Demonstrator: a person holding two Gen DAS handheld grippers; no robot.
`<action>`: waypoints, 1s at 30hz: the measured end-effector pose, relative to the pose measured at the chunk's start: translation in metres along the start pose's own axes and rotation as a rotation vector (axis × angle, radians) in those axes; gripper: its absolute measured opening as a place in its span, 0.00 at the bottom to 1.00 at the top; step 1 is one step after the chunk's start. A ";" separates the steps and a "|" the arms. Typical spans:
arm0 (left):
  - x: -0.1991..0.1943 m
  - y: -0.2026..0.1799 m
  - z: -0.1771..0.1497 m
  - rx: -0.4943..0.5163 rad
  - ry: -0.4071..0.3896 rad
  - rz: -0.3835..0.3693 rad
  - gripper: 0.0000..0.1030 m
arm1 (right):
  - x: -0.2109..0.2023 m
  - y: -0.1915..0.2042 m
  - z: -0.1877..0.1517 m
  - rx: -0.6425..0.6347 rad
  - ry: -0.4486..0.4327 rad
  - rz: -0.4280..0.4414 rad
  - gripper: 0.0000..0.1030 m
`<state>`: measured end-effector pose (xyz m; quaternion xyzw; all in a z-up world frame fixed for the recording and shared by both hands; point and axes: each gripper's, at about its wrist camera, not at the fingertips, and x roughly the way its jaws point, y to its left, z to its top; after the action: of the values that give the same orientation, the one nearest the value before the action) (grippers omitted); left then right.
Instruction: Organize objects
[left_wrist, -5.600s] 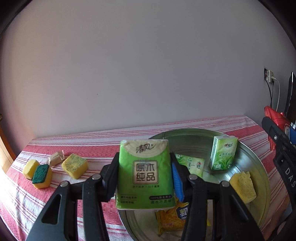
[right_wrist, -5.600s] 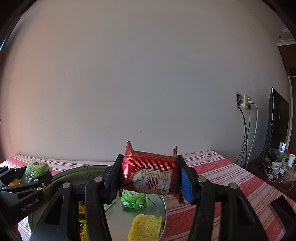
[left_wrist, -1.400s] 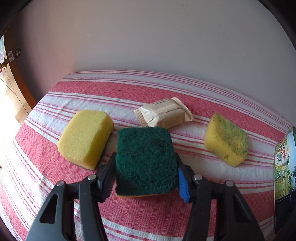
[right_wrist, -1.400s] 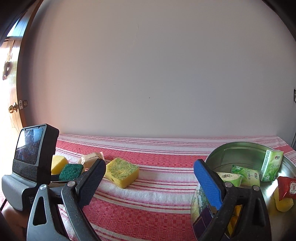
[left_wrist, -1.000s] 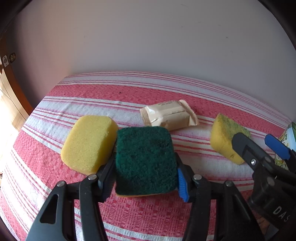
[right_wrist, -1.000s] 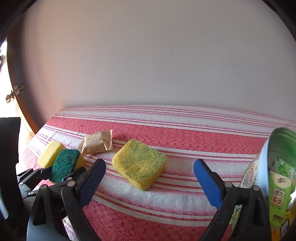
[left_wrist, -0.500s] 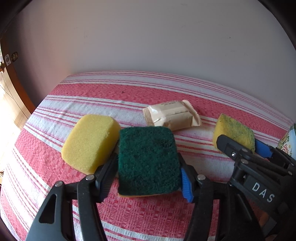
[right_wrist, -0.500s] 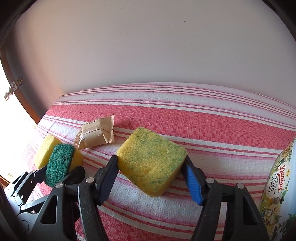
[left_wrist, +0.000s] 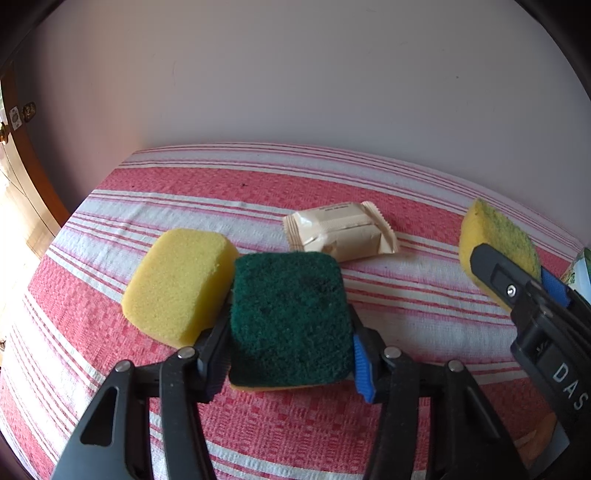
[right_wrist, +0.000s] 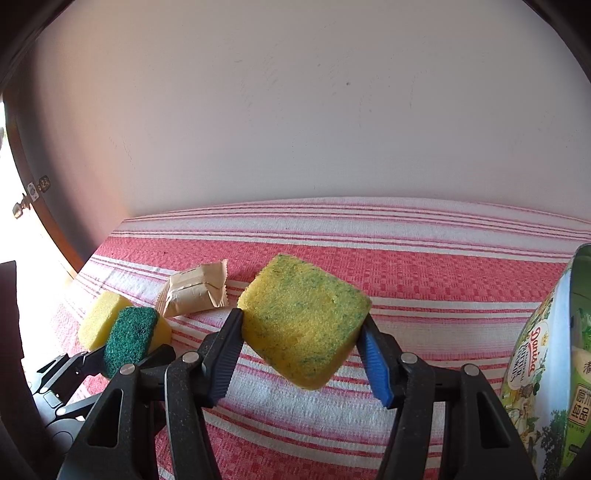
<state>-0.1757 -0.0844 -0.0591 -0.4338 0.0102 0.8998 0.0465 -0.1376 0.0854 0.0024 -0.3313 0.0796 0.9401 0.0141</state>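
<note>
My left gripper (left_wrist: 290, 354) is shut on a green-topped scouring sponge (left_wrist: 288, 317) just above the red striped cloth (left_wrist: 258, 181). It also shows in the right wrist view (right_wrist: 129, 336). My right gripper (right_wrist: 303, 362) is shut on a yellow sponge flecked with green (right_wrist: 303, 325) and holds it lifted off the cloth; this sponge shows at the right of the left wrist view (left_wrist: 495, 243). A plain yellow sponge (left_wrist: 177, 284) lies beside the left gripper. A beige snack packet (left_wrist: 340, 232) lies behind it.
A round cookie tin (right_wrist: 546, 369) with tissue packs inside stands at the right edge of the right wrist view. A pale wall (right_wrist: 295, 110) backs the table. A wooden door (left_wrist: 18, 166) is at the far left.
My right gripper closed on the flecked yellow sponge and lifted it off the cloth. My left gripper keeps its hold on the green sponge, barely moved.
</note>
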 end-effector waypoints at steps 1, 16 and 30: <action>-0.001 0.001 0.000 -0.008 -0.003 0.000 0.53 | -0.005 0.002 0.000 -0.007 -0.026 -0.008 0.60; -0.028 -0.006 -0.004 -0.001 -0.119 0.026 0.53 | -0.031 -0.001 -0.007 0.009 -0.128 -0.048 0.60; -0.066 -0.019 -0.006 0.080 -0.332 0.014 0.53 | -0.110 0.005 -0.026 -0.055 -0.389 -0.133 0.60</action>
<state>-0.1288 -0.0707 -0.0109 -0.2769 0.0414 0.9582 0.0585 -0.0357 0.0791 0.0518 -0.1482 0.0275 0.9851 0.0824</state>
